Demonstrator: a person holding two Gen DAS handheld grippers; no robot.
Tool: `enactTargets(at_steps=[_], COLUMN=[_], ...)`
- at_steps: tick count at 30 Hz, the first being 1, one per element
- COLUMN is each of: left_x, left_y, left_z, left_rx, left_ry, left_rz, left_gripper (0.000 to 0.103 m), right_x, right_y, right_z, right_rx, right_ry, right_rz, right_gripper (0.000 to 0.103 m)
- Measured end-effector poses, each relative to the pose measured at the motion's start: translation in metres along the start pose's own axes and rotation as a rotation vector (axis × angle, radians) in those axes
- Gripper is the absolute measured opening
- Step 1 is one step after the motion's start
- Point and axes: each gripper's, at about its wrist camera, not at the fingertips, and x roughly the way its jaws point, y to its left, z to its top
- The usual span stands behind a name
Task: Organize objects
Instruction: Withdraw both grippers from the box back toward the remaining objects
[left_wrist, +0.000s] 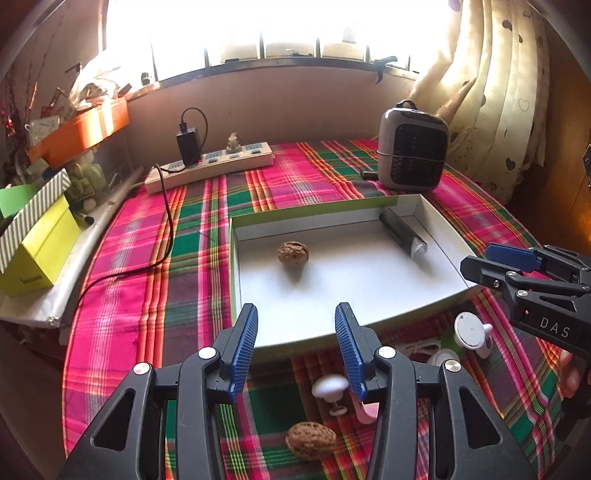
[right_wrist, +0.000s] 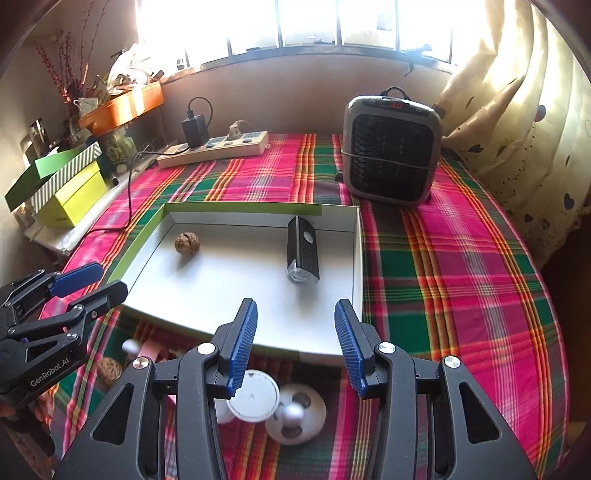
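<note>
Left wrist view: both grippers' jaws gape empty above the box (left_wrist: 236, 258), which holds a walnut (left_wrist: 293, 253) and a flashlight (left_wrist: 402, 232).

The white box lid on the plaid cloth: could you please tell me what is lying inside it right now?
Inside the white box lid lie a walnut and a black flashlight, set apart. Its near edge is partly hidden behind the gripper fingers.

box floor (right_wrist: 229, 280): mostly free | blockers: walnut (right_wrist: 187, 242), flashlight (right_wrist: 303, 254)
</note>
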Motion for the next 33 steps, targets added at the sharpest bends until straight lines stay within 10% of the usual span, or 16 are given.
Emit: enactTargets(at_steps=[33], left_x=[-0.024], left_y=[0.031], left_z=[-0.075], left_rx=[-0.130], left_ry=[0.059], left_rz=[-0.192], left_gripper=[0.046], right_x=[-0.024], right_y=[-0.012], right_z=[-0.081], right_rx=[0.026], right_ry=[0.035], right_rz=[0.012], right_gripper=[0.058])
